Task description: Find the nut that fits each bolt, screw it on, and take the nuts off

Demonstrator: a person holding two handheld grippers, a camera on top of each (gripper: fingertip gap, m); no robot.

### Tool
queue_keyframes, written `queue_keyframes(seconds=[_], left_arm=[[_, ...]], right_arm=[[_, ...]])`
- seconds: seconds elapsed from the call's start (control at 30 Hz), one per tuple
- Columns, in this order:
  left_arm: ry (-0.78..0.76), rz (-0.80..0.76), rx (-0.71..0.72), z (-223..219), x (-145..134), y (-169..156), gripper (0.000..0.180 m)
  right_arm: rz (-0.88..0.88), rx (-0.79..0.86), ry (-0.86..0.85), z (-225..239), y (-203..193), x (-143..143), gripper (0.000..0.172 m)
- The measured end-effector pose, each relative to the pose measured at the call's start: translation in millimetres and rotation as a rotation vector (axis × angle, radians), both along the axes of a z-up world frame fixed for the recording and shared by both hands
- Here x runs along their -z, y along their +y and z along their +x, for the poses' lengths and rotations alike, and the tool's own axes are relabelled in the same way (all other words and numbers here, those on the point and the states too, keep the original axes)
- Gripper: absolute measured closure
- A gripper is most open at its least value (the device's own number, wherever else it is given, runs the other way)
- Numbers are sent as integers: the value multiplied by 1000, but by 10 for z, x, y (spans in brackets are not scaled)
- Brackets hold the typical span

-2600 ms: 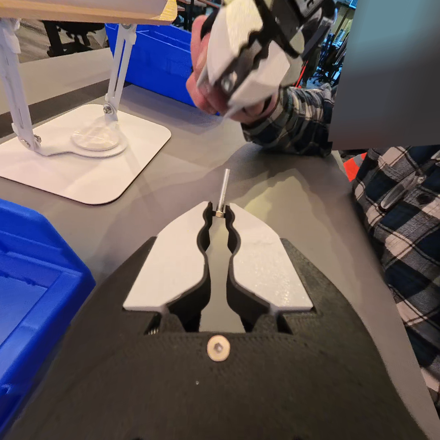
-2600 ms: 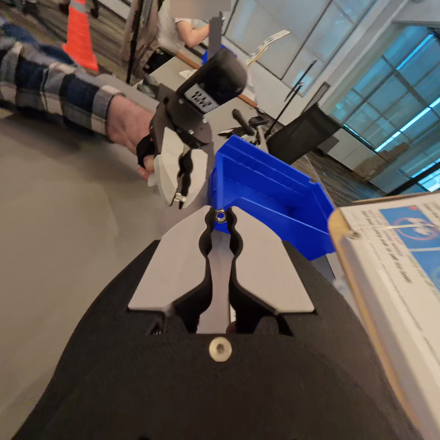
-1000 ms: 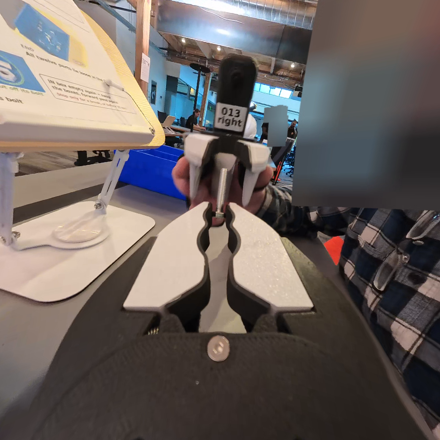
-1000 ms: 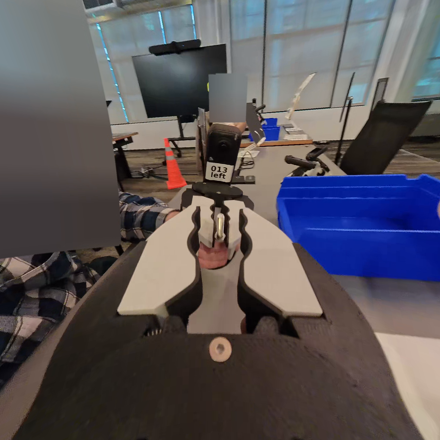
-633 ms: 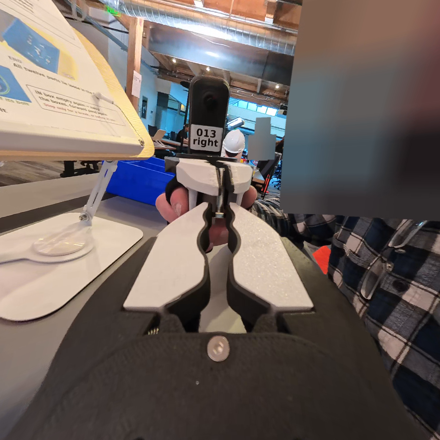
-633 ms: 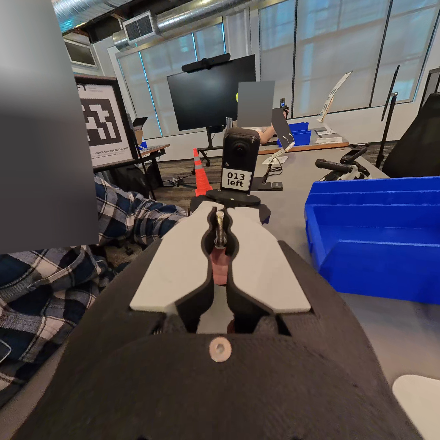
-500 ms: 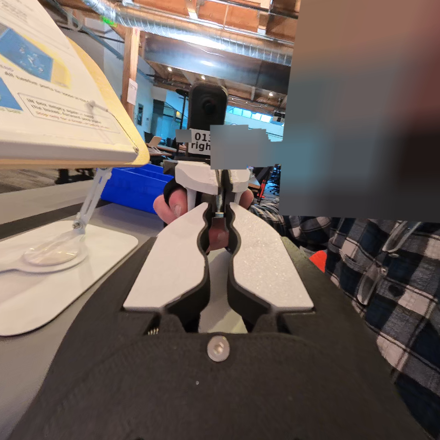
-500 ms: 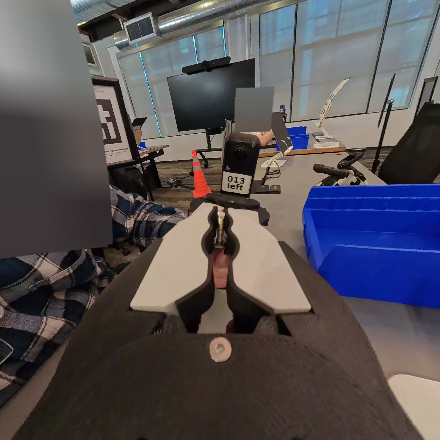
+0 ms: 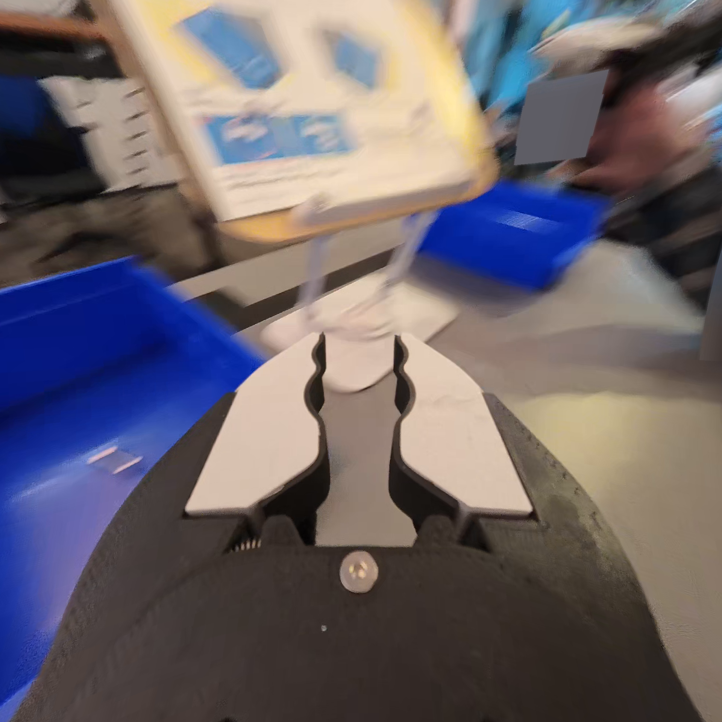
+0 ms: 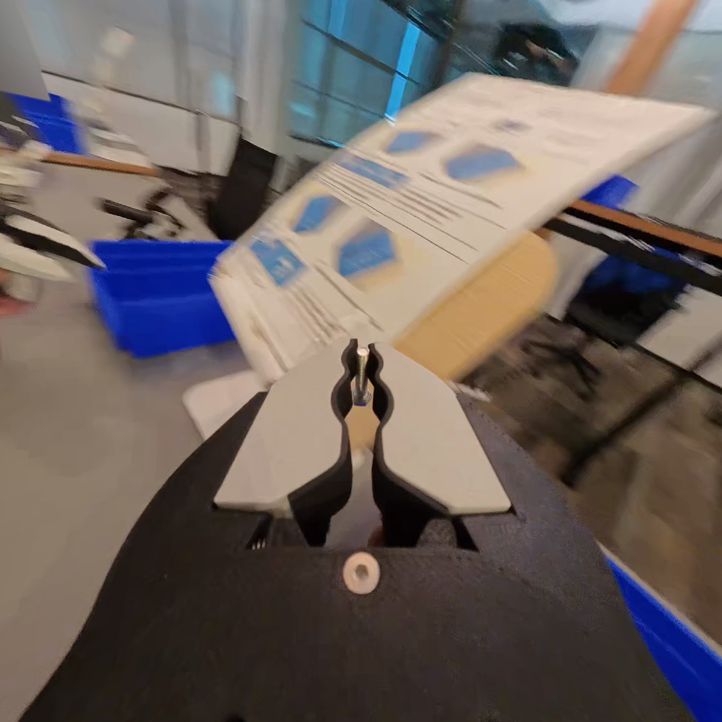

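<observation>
Between the right gripper (image 10: 362, 351) fingertips sat a silver bolt (image 10: 361, 375), clamped by the shaft with its threaded end pointing forward and its hex head back toward the palm; saw no nut anywhere along the thread. Judged from this that the nut was either off already or not yet fitted, and could not tell which. Beyond the bolt, behind and above it, stood the white instruction board (image 10: 410, 218) on its stand, with a blue bin (image 10: 156, 297) to the left of the board. Found the left gripper (image 9: 359, 344) spread apart and carrying nothing, with only the white base plate (image 9: 363, 336) of the board's stand showing through the gap. Left of that board lay another blue bin (image 9: 78, 371) with small pale pieces (image 9: 113, 461) on its floor, too blurred to name. Reckoned most of the matching remained to be done.
</observation>
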State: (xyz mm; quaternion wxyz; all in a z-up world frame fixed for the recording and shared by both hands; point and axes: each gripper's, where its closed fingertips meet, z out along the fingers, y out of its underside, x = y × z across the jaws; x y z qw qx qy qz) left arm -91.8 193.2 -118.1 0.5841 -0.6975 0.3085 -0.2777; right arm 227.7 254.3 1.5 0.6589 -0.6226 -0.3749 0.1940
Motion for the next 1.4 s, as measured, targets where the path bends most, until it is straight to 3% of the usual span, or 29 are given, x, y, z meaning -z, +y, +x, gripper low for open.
queue_keyframes(seconds=[0.13, 0.23, 0.37, 0.53, 0.63, 0.87, 0.97, 1.1, 1.17, 1.4], left_arm=[[164, -99, -195, -430, 171, 378, 148], [294, -219, -286, -640, 385, 585, 147], [413, -327, -347, -748, 612, 784, 145], [551, -414, -408, -847, 833, 994, 143], [582, -512, -416, -904, 963, 1086, 141], [696, -656, -476, -1110, 1232, 1356, 145], [736, -716, -481, -1168, 1364, 1442, 161], [730, -799, -458, -1156, 1506, 1493, 161], [709, -803, -453, -1146, 1504, 1530, 158], [727, -798, -429, -1146, 1513, 1549, 174]], right_arm=[[-159, 270, -115, 944, 324, 465, 166], [-306, 371, -189, 1359, 437, 915, 166], [-446, 444, -298, 1608, 512, 1414, 166], [-611, 487, -320, 1750, 564, 1789, 158], [-615, 493, -317, 1763, 571, 1790, 146], [-556, 465, -290, 1662, 544, 1573, 147], [-525, 457, -290, 1605, 534, 1495, 149], [-483, 450, -291, 1543, 512, 1373, 152], [-475, 446, -292, 1523, 499, 1336, 152], [-434, 429, -288, 1438, 461, 1202, 155]])
